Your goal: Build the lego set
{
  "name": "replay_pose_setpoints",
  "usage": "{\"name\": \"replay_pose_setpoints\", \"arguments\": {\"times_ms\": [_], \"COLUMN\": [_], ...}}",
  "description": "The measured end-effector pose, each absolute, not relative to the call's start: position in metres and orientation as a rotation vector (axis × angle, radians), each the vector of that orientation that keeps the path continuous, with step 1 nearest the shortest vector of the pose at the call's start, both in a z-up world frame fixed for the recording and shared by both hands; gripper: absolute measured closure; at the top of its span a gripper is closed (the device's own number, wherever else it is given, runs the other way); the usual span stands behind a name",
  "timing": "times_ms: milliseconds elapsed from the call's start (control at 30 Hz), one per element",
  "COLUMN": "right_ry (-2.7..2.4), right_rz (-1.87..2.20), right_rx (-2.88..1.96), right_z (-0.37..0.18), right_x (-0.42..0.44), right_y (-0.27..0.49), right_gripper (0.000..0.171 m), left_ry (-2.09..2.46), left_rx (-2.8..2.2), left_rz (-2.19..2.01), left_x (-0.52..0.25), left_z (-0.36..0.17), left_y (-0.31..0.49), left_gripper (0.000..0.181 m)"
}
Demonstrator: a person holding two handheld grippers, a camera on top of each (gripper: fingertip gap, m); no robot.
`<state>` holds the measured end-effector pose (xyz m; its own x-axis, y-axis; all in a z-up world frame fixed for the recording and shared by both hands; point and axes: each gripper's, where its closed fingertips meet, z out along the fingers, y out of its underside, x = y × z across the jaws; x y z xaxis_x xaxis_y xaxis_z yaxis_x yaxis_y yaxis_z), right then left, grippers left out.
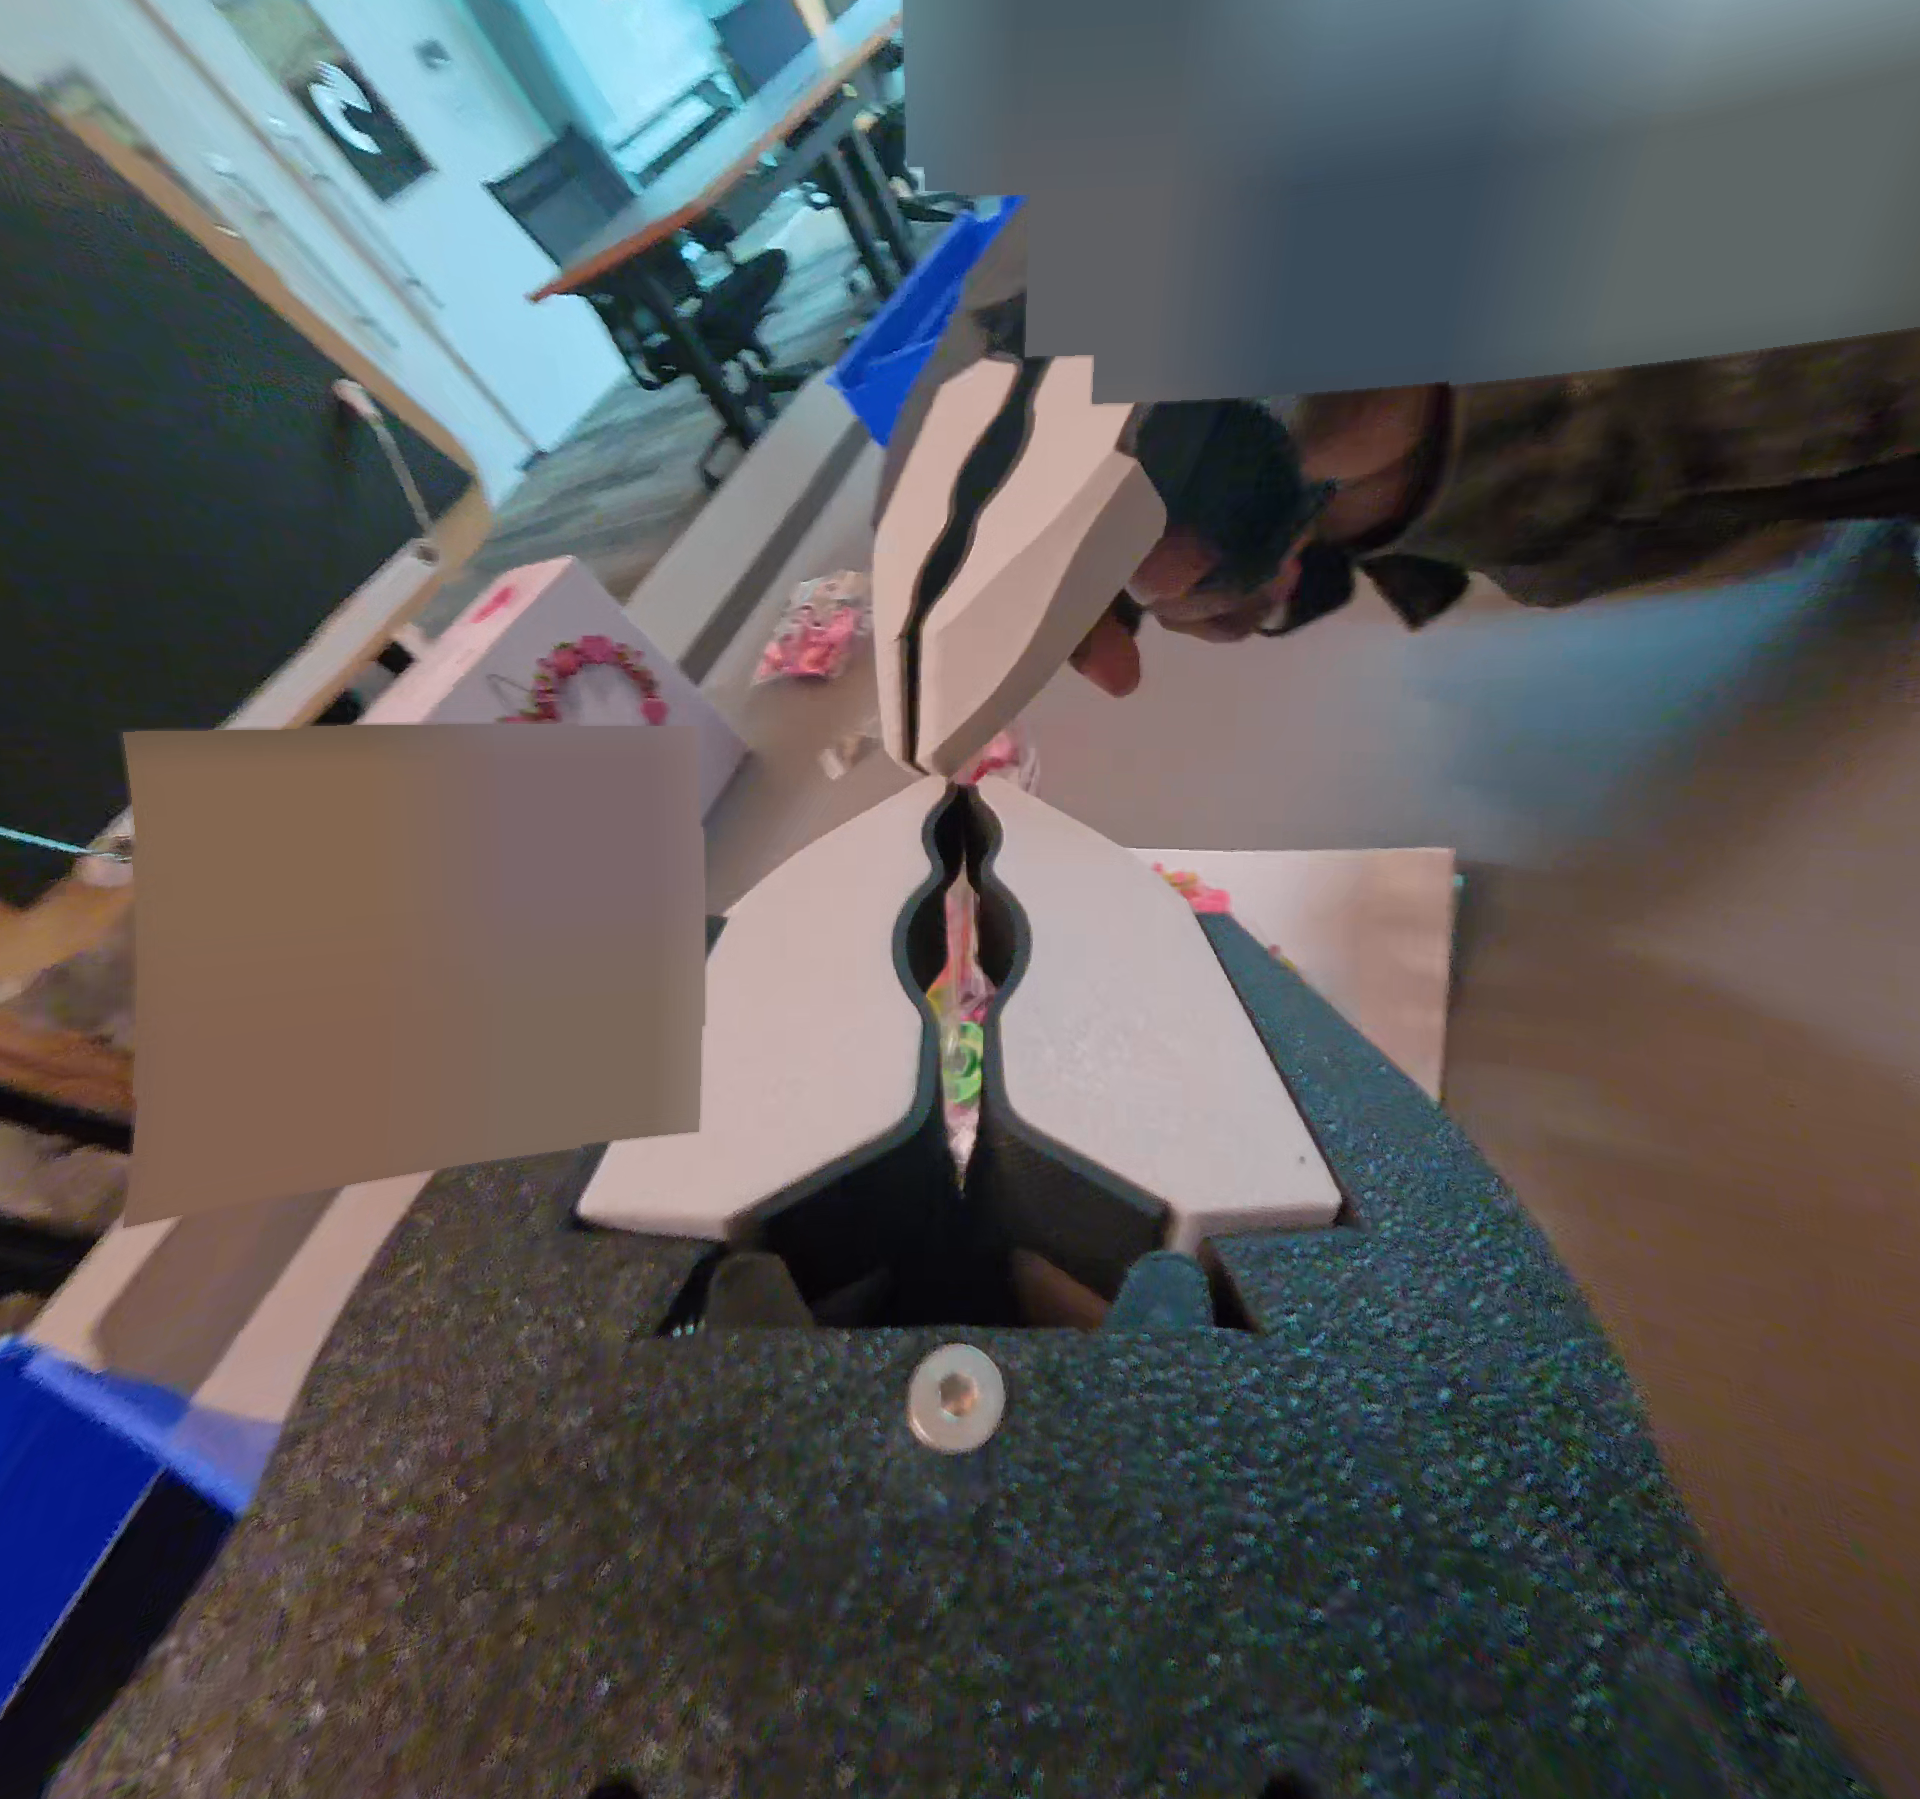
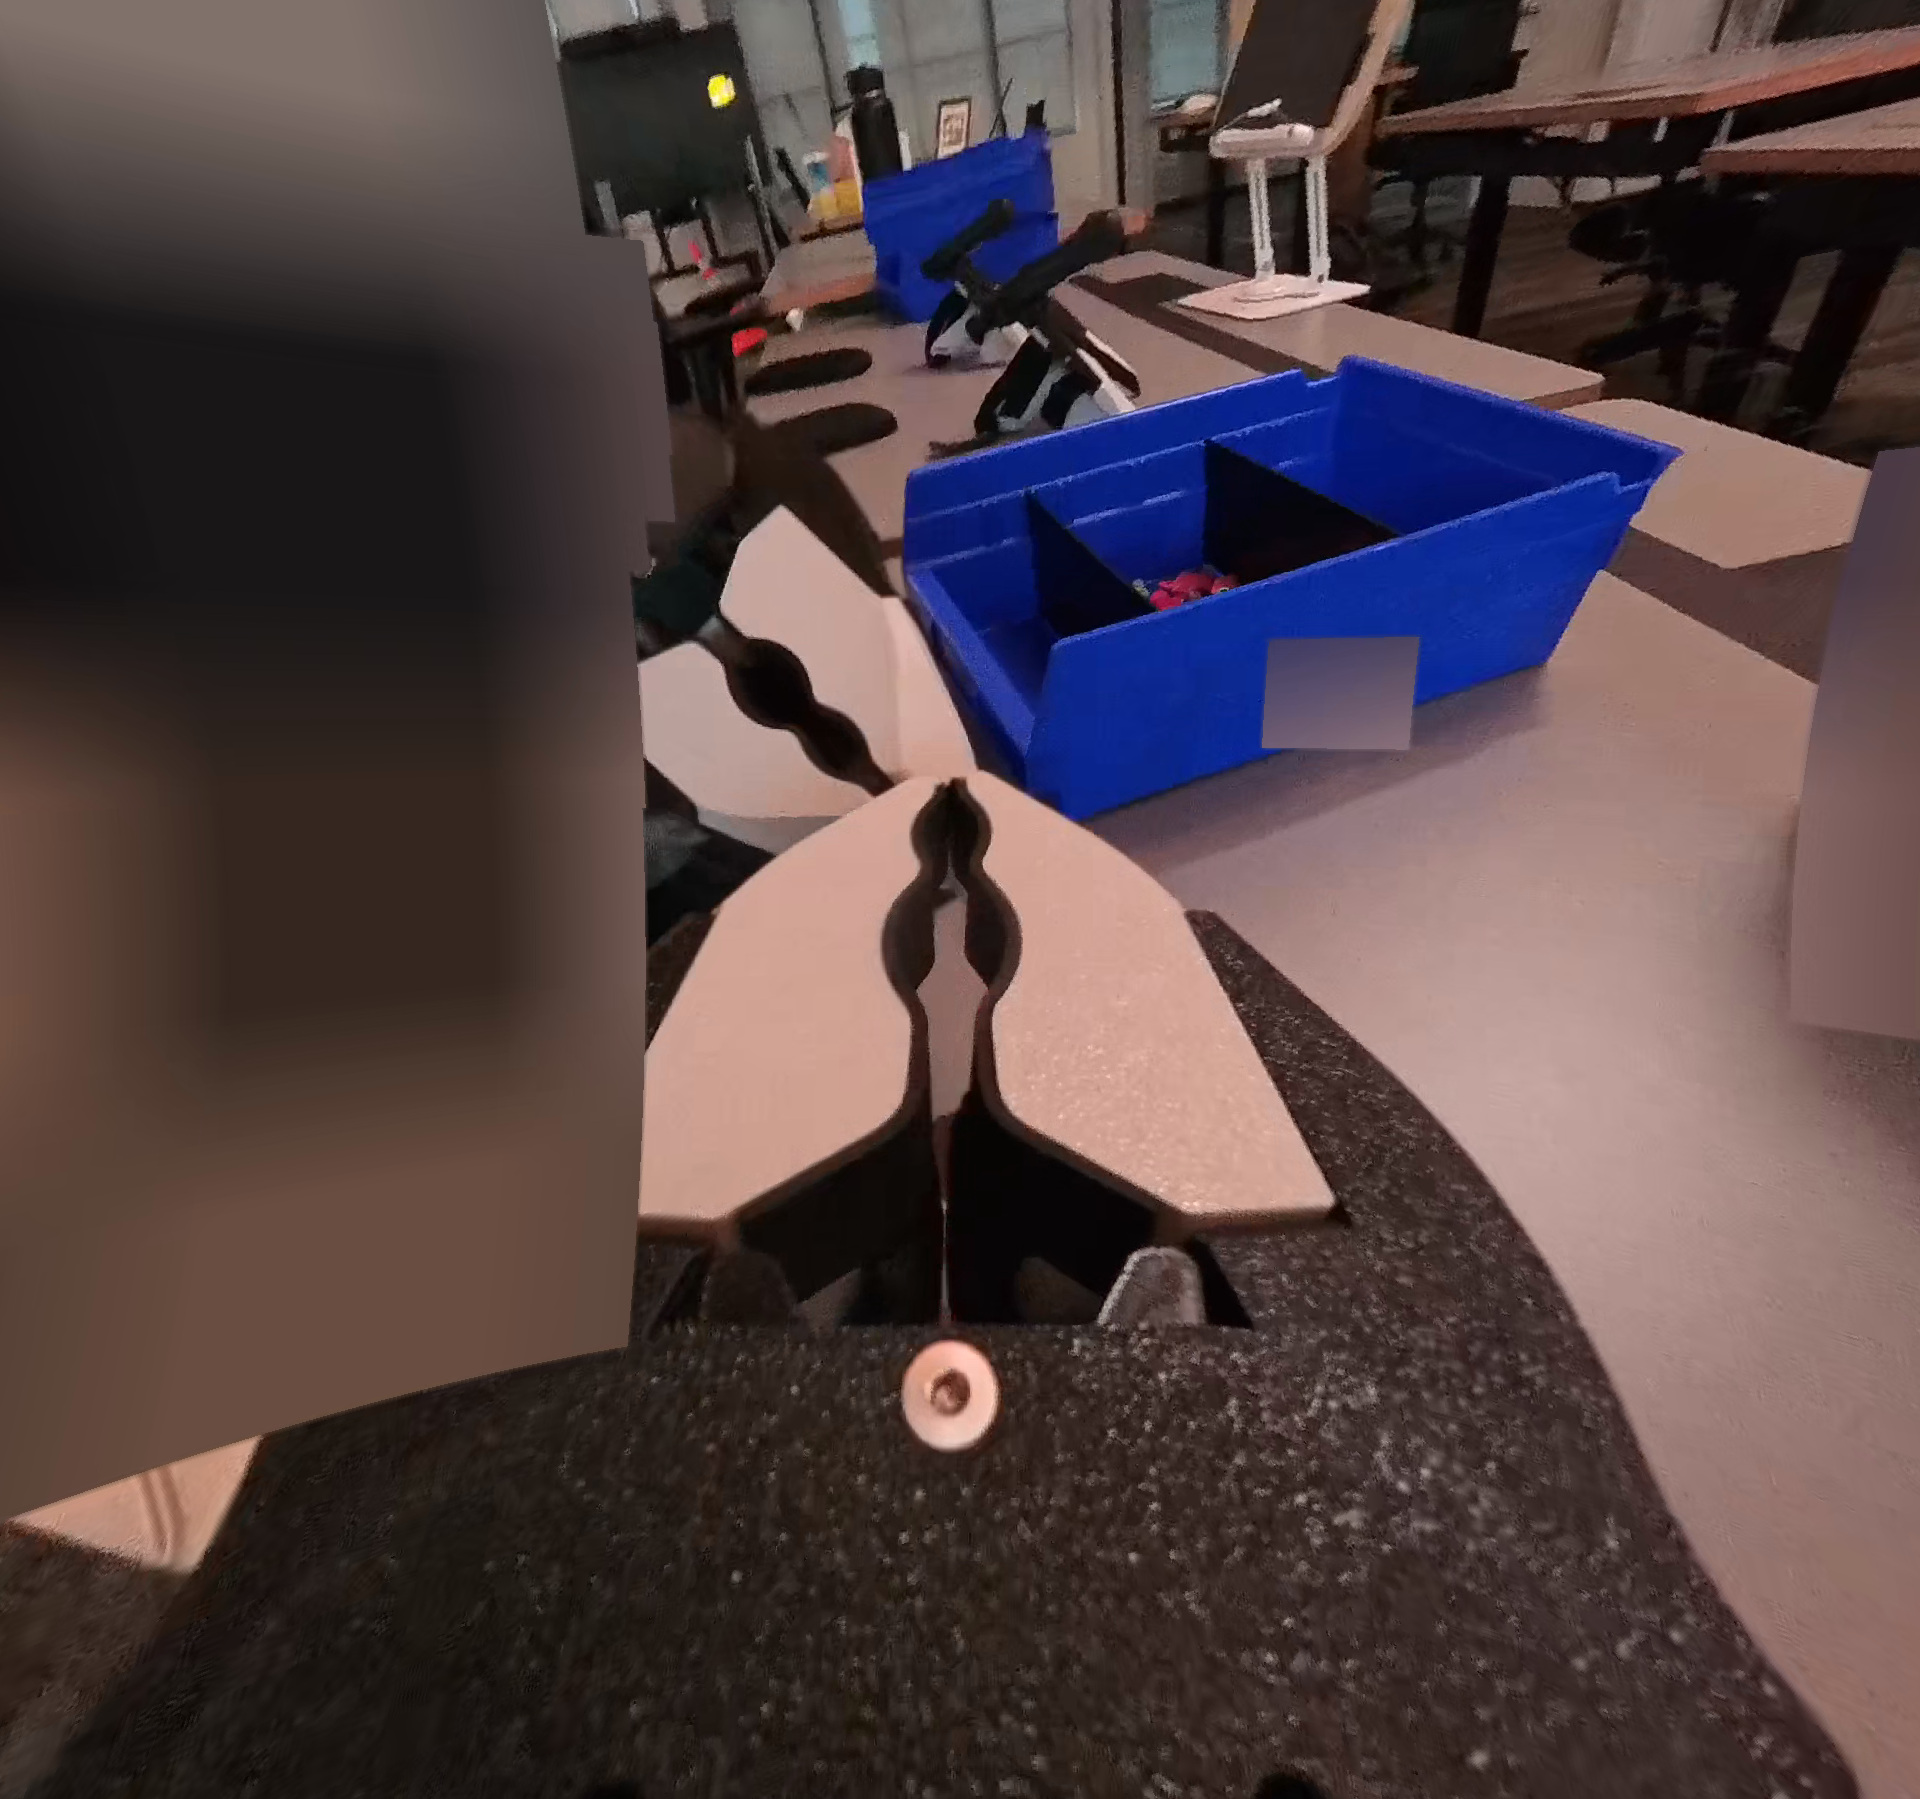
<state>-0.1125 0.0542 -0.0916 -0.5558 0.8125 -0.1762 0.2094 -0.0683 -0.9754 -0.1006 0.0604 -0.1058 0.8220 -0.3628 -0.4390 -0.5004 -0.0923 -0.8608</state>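
Pinching a clear bag of coloured lego pieces (image 1: 961,1043) between its pressed-together fingers, the left gripper (image 1: 953,793) is raised above the grey table (image 1: 1662,918). Meeting it tip to tip, the right gripper (image 1: 920,762) is also pressed together on the bag's upper edge; what sits between its tips cannot be seen from its own view. Further out lies another bag of pink pieces (image 1: 821,622) beside a white box (image 1: 582,648). A blue divided bin (image 2: 1299,586) stands near, holding red pieces (image 2: 1190,588) in its middle compartment.
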Motion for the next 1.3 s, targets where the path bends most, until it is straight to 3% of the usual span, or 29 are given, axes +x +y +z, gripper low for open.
{"name": "replay_pose_setpoints", "arguments": {"times_ms": [300,533,567,667,733,900,1033,1133,1300], "right_ry": [-1.486,-1.626,-1.676,-1.911,-2.082,-2.267,-2.277,-2.297,-2.28], "right_rz": [1.706,1.891,1.882,1.729,1.674,1.519,1.482,1.499,1.451], "right_rx": [-1.356,-1.2,-1.189,-1.13,-1.062,-0.917,-0.92,-0.912,-0.878], "right_z": [-0.106,-0.093,-0.093,-0.102,-0.106,-0.113,-0.116,-0.118,-0.12], "right_x": [-0.125,-0.11,-0.108,-0.106,-0.102,-0.103,-0.105,-0.103,-0.103], "right_y": [0.074,0.064,0.063,0.063,0.054,0.04,0.041,0.039,0.041], "right_gripper": [0.171,0.171,0.136,0.125,0.128,0.17,0.161,0.171,0.171], "left_ry": [0.621,0.581,0.601,0.675,0.713,0.745,0.744,0.75,0.748], "left_rx": [-1.622,-1.634,-1.639,-1.667,-1.686,-1.708,-1.711,-1.715,-1.719], "left_rz": [0.216,0.122,0.122,0.13,0.128,0.133,0.132,0.138,0.139], "left_x": [-0.099,-0.106,-0.106,-0.102,-0.098,-0.096,-0.097,-0.098,-0.099], "left_z": [-0.112,-0.113,-0.114,-0.119,-0.122,-0.125,-0.125,-0.126,-0.127], "left_y": [0.059,0.053,0.052,0.049,0.048,0.049,0.048,0.048,0.05], "left_gripper": [0.181,0.181,0.181,0.181,0.181,0.181,0.181,0.181,0.181]}}
